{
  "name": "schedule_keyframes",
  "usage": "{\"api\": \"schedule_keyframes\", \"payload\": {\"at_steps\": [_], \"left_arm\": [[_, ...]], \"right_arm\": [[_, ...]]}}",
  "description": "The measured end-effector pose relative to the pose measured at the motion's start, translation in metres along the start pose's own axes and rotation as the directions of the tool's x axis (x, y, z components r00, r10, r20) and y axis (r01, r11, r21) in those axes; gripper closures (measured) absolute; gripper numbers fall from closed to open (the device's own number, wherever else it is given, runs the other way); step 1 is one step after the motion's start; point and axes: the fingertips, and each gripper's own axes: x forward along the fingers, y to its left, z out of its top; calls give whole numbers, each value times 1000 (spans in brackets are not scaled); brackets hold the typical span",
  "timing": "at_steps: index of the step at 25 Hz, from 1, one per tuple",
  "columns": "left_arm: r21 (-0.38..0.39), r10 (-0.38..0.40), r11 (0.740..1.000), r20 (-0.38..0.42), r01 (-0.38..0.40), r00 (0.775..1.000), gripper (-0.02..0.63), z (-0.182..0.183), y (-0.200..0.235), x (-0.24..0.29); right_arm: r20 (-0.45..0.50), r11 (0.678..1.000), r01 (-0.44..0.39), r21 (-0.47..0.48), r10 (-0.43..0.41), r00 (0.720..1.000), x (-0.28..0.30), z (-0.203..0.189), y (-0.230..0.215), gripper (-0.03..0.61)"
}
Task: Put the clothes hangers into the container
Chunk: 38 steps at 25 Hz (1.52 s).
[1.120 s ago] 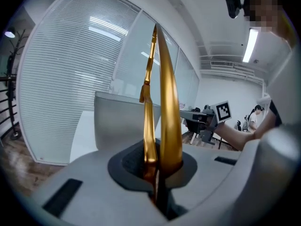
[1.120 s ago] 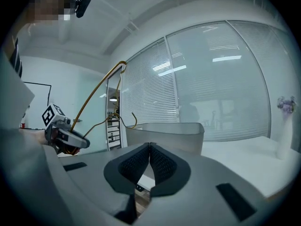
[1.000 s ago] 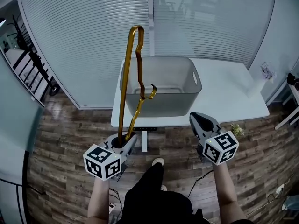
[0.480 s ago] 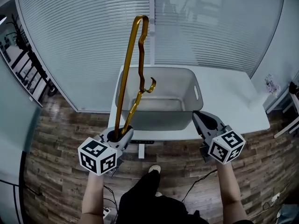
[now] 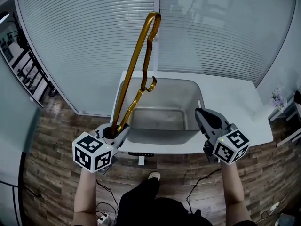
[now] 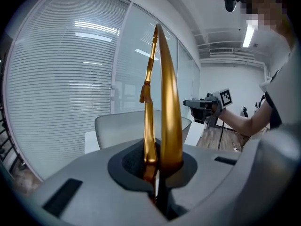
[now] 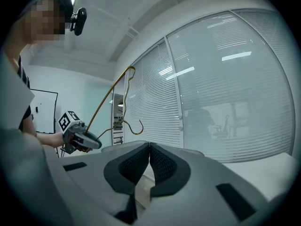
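Both hands have come forward over the last second. The left gripper [image 5: 114, 132], which was out over the floor [image 5: 56, 140], now sits at the near edge of the table [image 5: 237, 109], just by the near left corner of the container [image 5: 162, 136]. Its jaws are clamped tight on the bottom end of the hanger [image 6: 170, 121], pinching both gold rods. The hanger has also tipped further to the right, so its long body slants up across the container. Its hook looks to hang above the open inside, not yet in it. By my reading the carry is nearly done, and lowering the hanger and letting go are what remain.

The left gripper points forward toward the container, with the hanger rising out of it. The right gripper [image 5: 199, 113] is held level beside the container's near right corner, its jaws pressed together with nothing between them.
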Motion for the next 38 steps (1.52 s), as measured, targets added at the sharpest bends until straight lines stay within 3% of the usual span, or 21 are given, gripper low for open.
{"api": "schedule_keyframes", "payload": {"at_steps": [8, 13, 18, 24, 32, 38], "left_arm": [[138, -3, 990, -178, 28, 984, 584, 4, 26, 4], [278, 45, 960, -299, 42, 953, 584, 3, 42, 16], [367, 79, 927, -393, 78, 916, 584, -3, 51, 19], [472, 150, 873, -502, 125, 852, 584, -3, 75, 15], [602, 267, 768, -611, 218, 745, 584, 20, 111, 5], [686, 377, 652, -663, 324, 647, 584, 29, 123, 1]], "right_arm": [[-26, 999, -31, 9, 31, 999, 20, 3, -9, 551], [-30, 1000, -13, 21, 14, 999, 24, 1, -24, 551], [-28, 999, 4, 34, -3, 1000, 23, -2, -37, 551], [-41, 999, 12, 48, -10, 999, 21, -6, -47, 551], [-46, 997, 37, 67, -34, 998, 14, -8, -65, 551], [-41, 996, 50, 68, -47, 998, 9, -6, -72, 551]]}}
